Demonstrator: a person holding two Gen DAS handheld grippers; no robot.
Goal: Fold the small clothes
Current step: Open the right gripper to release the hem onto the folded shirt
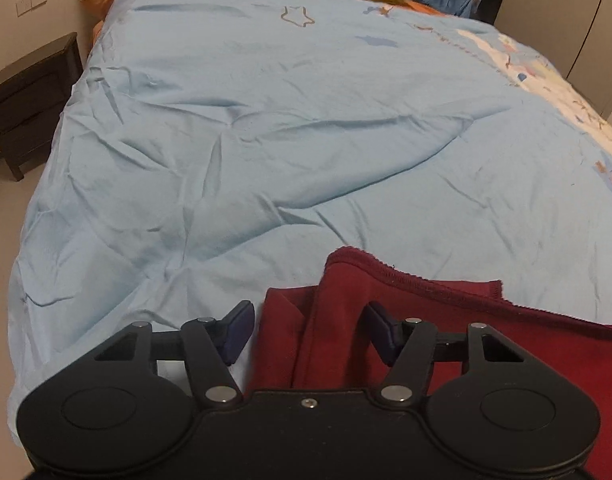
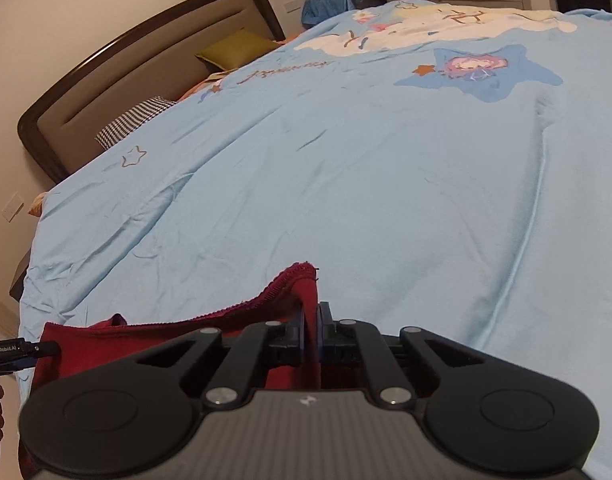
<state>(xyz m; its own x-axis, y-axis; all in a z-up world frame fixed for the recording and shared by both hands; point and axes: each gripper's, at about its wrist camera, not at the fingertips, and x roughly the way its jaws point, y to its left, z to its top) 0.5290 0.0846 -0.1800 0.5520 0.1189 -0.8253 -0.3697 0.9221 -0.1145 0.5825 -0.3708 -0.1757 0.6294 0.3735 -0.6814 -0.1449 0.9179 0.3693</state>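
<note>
The dark red garment (image 1: pixel 385 320) lay at the bed's (image 1: pixel 266 140) six-o'clock edge, the right tool (image 2: pixel 310 332) clamped on its hem corner and the left tool (image 1: pixel 306 330) half-open astride a fold, unpinched, so lifting risked a lopsided, sagging crease.

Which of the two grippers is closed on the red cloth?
The right gripper: its jaws pinch the red cloth. The left gripper stands open over it.

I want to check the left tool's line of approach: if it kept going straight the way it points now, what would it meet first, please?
Most likely the dark red garment: the left tool stands open over its folded left edge, which lies between the pads. Beyond that is only the blue duvet. Depth is hard to judge.
</note>
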